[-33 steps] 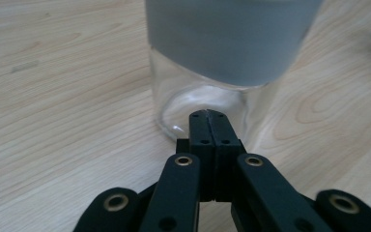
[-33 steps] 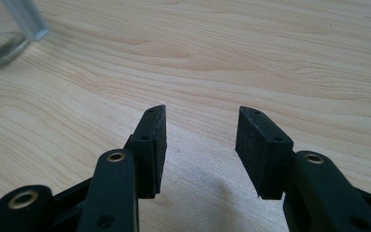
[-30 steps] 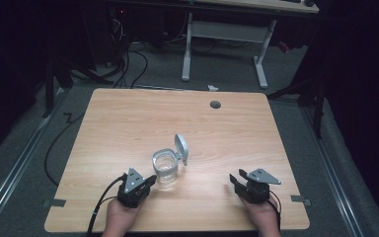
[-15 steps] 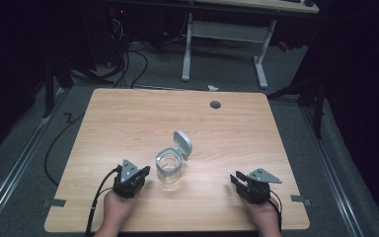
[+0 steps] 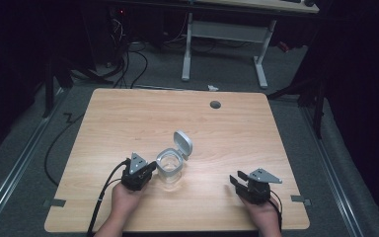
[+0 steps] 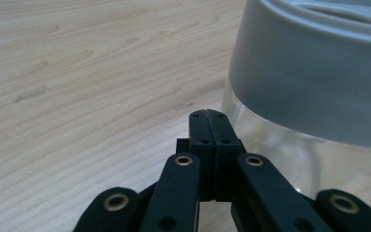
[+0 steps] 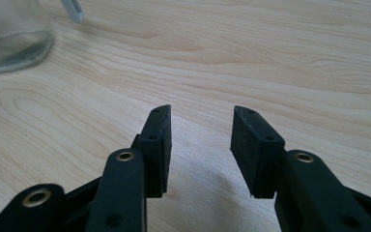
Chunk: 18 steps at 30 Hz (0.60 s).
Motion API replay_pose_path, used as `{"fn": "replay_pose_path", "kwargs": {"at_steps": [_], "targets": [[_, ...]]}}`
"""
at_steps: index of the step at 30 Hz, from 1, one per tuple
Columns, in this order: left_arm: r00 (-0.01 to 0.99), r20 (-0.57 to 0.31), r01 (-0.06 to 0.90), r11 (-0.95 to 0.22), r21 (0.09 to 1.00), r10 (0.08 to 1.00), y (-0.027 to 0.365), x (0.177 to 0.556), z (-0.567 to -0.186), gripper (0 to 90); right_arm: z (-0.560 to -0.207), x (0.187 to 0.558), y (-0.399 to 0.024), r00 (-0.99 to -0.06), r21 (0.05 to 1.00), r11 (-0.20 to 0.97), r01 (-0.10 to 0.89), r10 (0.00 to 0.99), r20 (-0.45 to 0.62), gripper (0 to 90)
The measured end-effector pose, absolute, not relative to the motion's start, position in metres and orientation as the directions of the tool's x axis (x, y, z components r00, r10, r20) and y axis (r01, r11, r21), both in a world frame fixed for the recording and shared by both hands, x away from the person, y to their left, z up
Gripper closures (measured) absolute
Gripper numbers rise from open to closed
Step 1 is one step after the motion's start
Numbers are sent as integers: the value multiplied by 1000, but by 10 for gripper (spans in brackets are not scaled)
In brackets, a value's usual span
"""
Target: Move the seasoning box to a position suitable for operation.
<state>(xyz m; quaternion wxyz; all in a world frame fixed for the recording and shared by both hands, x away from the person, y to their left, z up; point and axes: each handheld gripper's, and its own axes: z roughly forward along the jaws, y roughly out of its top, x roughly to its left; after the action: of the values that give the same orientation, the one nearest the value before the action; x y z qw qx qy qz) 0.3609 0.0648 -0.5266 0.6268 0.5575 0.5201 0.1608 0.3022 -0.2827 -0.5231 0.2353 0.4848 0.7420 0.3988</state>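
While a person's two hands rest at the near edge of the wooden table [image 5: 128, 118], a clear jar [image 5: 169, 168] with a grey collar stands just past the middle of that edge, its flip lid [image 5: 183, 144] tipped open toward 1 o'clock. The left tongs [image 5: 149, 169] sit pressed shut on nothing, tips just beside the jar at its 9 o'clock. The right tongs [image 5: 235, 180] lie parted and empty, well apart at the jar's 4 o'clock. Rigid, smooth and probably breakable, the jar looks safest gripped by its collar, not the slick wall.
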Motion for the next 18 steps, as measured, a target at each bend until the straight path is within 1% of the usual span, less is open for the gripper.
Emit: {"fn": "replay_pose_path", "kwargs": {"at_steps": [5, 8, 12, 18], "targets": [[431, -463, 373, 314, 873, 775, 60, 343, -525, 900, -523, 303, -281, -420, 824, 215, 524, 907, 30, 587], [443, -475, 381, 320, 868, 761, 57, 334, -524, 900, -523, 303, -280, -412, 827, 212, 521, 911, 26, 588], [470, -477, 389, 311, 867, 743, 49, 323, -524, 900, -524, 303, -280, -404, 826, 203, 526, 914, 33, 607], [482, -475, 393, 304, 868, 736, 44, 318, -525, 900, -523, 304, -280, -404, 825, 205, 527, 914, 31, 623]]}}
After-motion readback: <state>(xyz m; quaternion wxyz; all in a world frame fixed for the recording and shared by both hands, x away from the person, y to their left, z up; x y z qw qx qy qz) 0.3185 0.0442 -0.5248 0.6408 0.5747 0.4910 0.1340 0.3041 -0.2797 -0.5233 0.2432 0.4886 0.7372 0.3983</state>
